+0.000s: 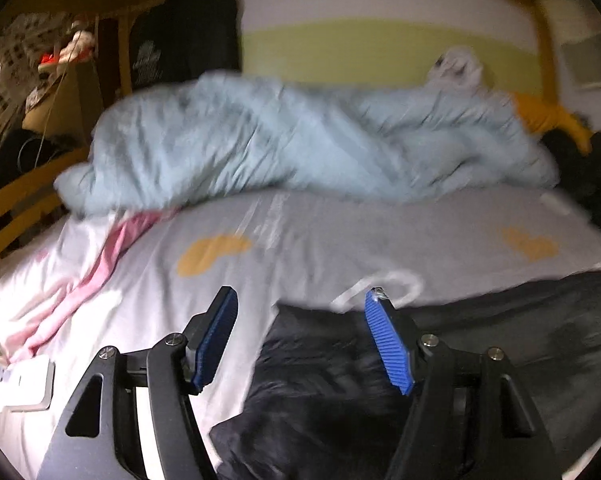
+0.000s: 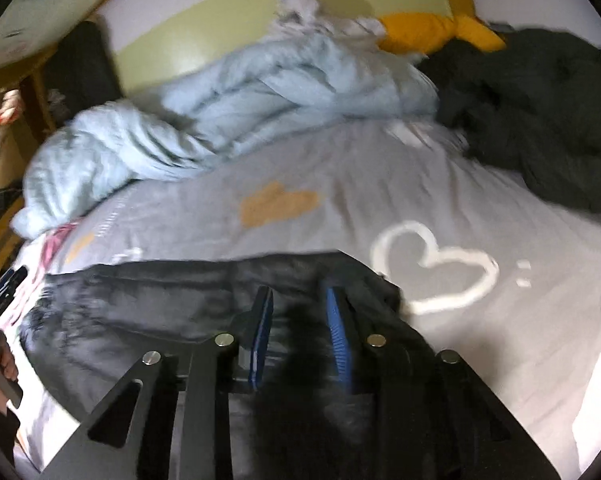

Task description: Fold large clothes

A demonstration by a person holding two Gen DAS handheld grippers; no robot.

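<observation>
Grey bedsheet (image 2: 284,152) w/ orange blotches & a white heart outline (image 2: 434,266) in front of me. Pale blue duvet (image 1: 260,140) bunched along the wall, yellow pillow (image 2: 432,30) at its right end. Wooden bed rail (image 1: 16,204) on left.

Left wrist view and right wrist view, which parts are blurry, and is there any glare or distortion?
Left wrist view: motion blur smears the light blue quilt and the black garment; the left gripper stays sharp; fisheye bends the bed frame. Right wrist view: same smear across the quilt and sheet's white heart; glare on the green wall.
</observation>
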